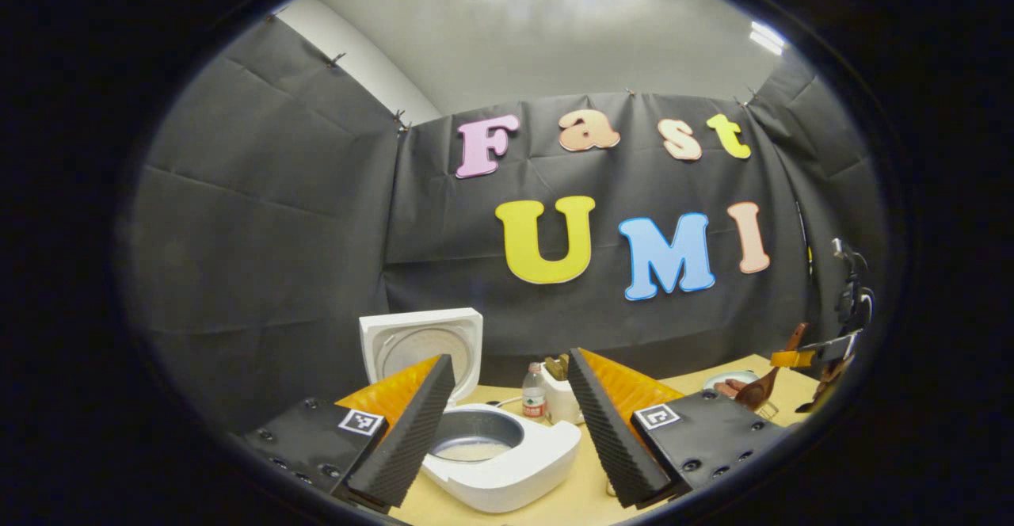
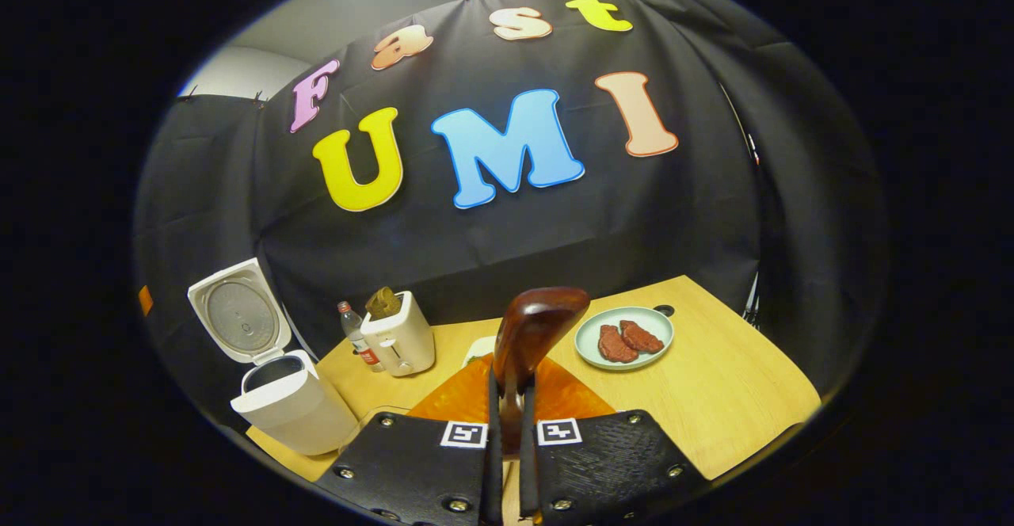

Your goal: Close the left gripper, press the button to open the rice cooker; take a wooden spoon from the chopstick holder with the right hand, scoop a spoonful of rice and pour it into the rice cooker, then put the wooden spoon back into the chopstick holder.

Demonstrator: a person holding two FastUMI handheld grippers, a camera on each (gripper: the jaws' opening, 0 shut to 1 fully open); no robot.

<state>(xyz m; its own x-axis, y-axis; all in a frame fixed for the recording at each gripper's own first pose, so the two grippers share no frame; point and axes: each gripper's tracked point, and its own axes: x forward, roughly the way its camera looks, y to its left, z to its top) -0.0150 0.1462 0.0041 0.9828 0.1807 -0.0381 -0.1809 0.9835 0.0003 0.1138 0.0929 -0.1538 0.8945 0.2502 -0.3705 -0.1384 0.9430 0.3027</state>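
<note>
The white rice cooker (image 1: 507,470) stands open just below my left gripper (image 1: 508,361), whose fingers are spread wide with nothing between them. Its lid (image 1: 420,344) is raised, and pale rice lies in the inner pot (image 1: 475,440). My right gripper (image 2: 511,399) is shut on the handle of the dark wooden spoon (image 2: 539,324), whose bowl points up and away. In the left gripper view the spoon (image 1: 760,390) and the right gripper (image 1: 792,356) hang over the table's far right. The white chopstick holder (image 2: 400,340) stands behind the cooker (image 2: 289,403).
A small water bottle (image 2: 356,340) stands beside the holder. A pale green plate (image 2: 657,344) with two red pieces of meat sits on the wooden table (image 2: 737,399) at the right. A pale dish (image 2: 478,348) is partly hidden behind the spoon. Black cloth walls enclose the table.
</note>
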